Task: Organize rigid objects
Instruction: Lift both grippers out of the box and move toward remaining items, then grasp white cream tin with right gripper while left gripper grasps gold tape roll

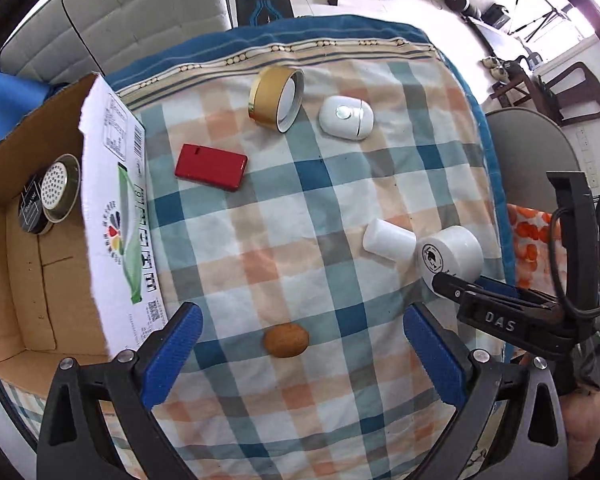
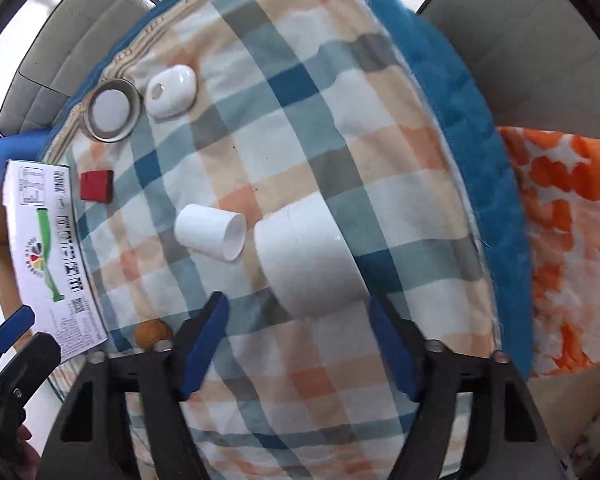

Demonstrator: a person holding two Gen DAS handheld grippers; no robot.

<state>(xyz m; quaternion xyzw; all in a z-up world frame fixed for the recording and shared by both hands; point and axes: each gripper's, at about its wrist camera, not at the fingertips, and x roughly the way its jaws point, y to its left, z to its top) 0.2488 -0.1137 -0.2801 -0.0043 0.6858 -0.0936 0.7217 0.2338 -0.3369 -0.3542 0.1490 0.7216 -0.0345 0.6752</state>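
Observation:
On the checked cloth a small brown nut-like object lies between the blue fingers of my left gripper, which is open and not touching it. My right gripper is open just short of a wide white jar lying on its side; the jar's near end sits between the fingertips, with the left pad clear of it. A small white cup lies beside the jar. Farther off are a red flat box, a gold round tin and a white oval device.
An open cardboard box stands at the left, with a black tin and a perforated metal lid inside. A grey chair and an orange patterned cloth lie past the right edge of the cloth. A grey sofa stands behind.

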